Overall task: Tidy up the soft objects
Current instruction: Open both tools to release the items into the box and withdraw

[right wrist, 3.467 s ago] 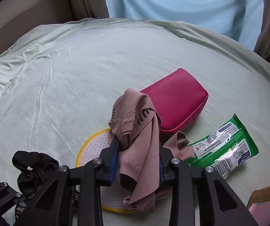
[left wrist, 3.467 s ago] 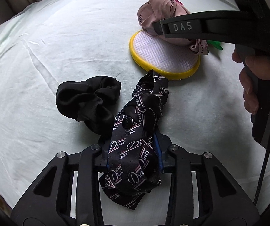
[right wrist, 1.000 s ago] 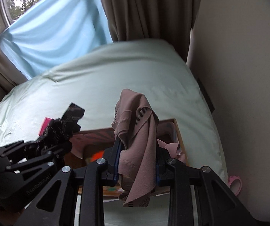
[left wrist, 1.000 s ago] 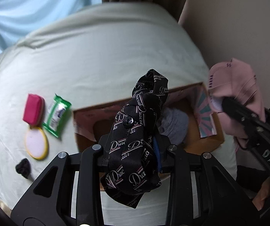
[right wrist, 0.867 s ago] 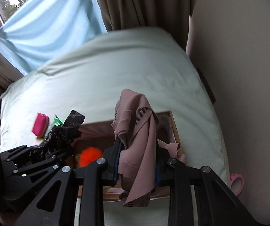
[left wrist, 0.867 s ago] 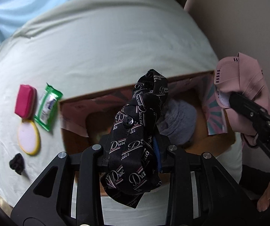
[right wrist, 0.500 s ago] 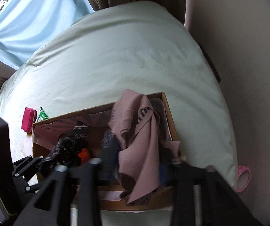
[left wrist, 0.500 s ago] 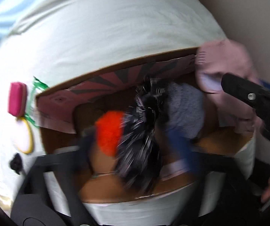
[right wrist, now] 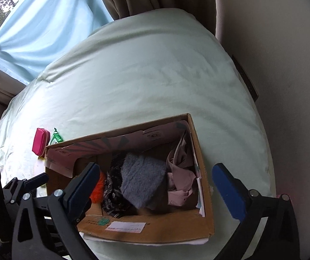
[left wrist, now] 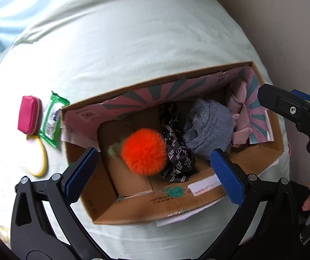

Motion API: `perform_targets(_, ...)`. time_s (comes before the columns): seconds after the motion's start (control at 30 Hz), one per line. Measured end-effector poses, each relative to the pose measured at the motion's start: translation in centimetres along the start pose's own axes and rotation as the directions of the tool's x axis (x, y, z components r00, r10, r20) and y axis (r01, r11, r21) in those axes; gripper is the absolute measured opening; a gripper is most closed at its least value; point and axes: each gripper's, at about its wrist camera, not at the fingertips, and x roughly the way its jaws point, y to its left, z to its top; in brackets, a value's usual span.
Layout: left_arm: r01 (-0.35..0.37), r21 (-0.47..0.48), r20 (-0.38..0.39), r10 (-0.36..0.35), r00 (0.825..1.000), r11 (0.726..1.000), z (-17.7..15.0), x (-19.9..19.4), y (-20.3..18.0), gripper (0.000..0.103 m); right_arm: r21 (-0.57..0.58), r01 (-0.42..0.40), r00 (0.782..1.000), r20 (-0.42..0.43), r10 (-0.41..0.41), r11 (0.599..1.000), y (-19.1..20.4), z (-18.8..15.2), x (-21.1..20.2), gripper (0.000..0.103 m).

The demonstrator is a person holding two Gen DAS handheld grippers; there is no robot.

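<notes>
both sets of jaws spread wide, nothing between the blue pads, having just been opening over the cardboard box (left wrist: 198,197). left gripper (left wrist: 155,173) poised above the near wall of the box, one pad over the left inner corner, the other over the near rim toward the right. right gripper (right wrist: 157,190) straddling the right half of the box, its right pad outside the right wall, above bare sheet.

inside the box, left to right: orange pompom (left wrist: 144,151), black printed scrunchie (left wrist: 176,149) lying loose beside it and touching, grey fluffy piece (left wrist: 209,130), pink cloth (right wrist: 180,173) bunched against the right wall. some bare cardboard floor showing at the front left, near the pompom; right end packed tight.

box sitting on the pale green bed sheet (right wrist: 144,65), near the bed's front edge and close to its right side, beside the wall. wide, bare stretch of sheet beyond the far wall of the box, up to the curtains.

left of the box: green wipes packet (left wrist: 52,119) just beside the left wall, pink pouch (left wrist: 29,114) touching it, yellow-rimmed round pad (left wrist: 36,160) below them.
</notes>
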Motion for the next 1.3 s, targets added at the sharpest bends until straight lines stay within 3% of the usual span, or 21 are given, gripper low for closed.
perform_targets(0.27,0.016,-0.010,0.089,-0.015,0.996,1.000,-0.5,-5.7,1.7,0.103,-0.033,0.004,0.997,0.081,-0.001,0.999,2.2,-0.3,-5.1,0.103)
perform_targets(0.47,0.019,-0.017,0.189,-0.016,0.982,1.000,-2.0,-11.9,3.7,0.103,-0.073,0.010,0.990,0.143,0.000,0.997,5.3,-1.1,-10.3,0.103)
perform_targets(0.73,-0.006,-0.039,0.309,0.018,0.951,0.999,-6.5,-20.5,9.0,0.103,-0.118,0.039,0.970,0.245,-0.009,0.992,11.8,-3.5,-17.8,0.103)
perform_targets(1.0,-0.039,-0.117,0.421,0.085,0.903,0.992,-12.4,-28.2,17.6,0.103,-0.181,0.022,0.946,0.323,0.038,0.983,19.7,-7.2,-22.6,0.103)
perform_targets(1.2,-0.053,-0.178,0.480,0.134,0.867,0.983,-17.0,-31.2,24.2,0.103,-0.233,0.017,0.923,0.377,0.074,0.972,25.7,-10.4,-24.3,0.103)
perform_targets(1.3,-0.053,-0.196,0.488,0.144,0.861,0.979,-18.7,-31.5,26.8,0.103,-0.260,0.043,0.920,0.387,0.064,0.965,28.4,-11.5,-24.1,0.103)
